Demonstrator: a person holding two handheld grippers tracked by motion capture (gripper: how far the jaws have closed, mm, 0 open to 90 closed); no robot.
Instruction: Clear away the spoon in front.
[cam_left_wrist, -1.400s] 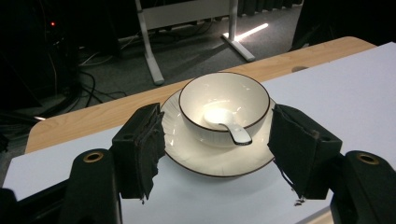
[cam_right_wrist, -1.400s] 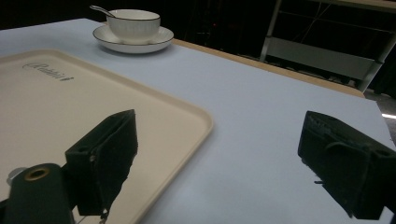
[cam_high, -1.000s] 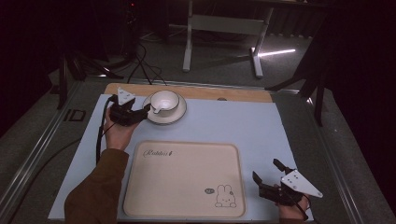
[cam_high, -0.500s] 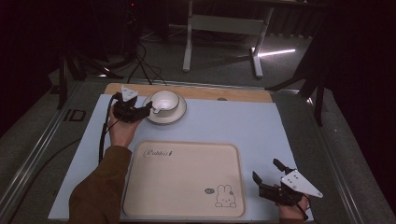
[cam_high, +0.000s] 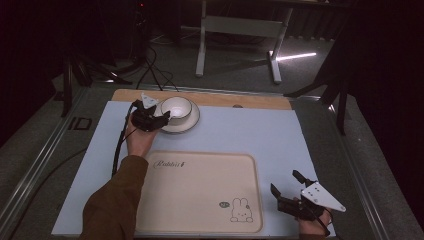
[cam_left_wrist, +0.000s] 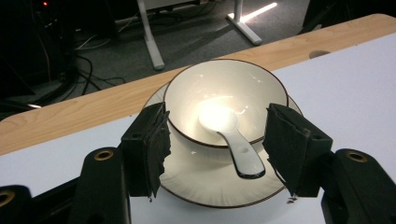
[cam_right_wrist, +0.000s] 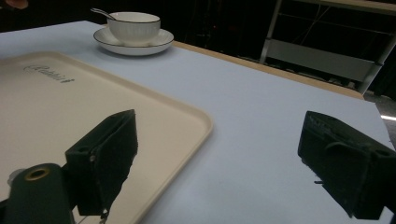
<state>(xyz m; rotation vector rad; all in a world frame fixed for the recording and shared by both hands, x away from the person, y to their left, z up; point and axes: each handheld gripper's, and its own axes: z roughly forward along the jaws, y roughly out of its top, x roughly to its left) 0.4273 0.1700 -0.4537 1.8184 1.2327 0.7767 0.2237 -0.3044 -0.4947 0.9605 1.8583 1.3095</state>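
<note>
Job: the left gripper (cam_high: 159, 118) goes for the bowl (cam_high: 176, 107) with the spoon (cam_left_wrist: 232, 140) in it, on the saucer (cam_high: 191, 121).
Done: the gripper is right at the bowl, and its jaws have just been closing a little.
Left to do: nothing is picked up yet. My guess is the bowl set should go onto the tray (cam_high: 200, 190), which is bare.
Left jaws: wide open, one on each side of the bowl's near half. I cannot see the pads pressing on it.
Where the bowl is: at 12 o'clock from the jaws, between them. The spoon handle points to 5 o'clock, close to the right jaw.
On the table: the bowl is at 11 o'clock from the tray.
Right gripper (cam_high: 289, 196): wide open, holds nothing, sits at 4 o'clock by the tray corner.
</note>
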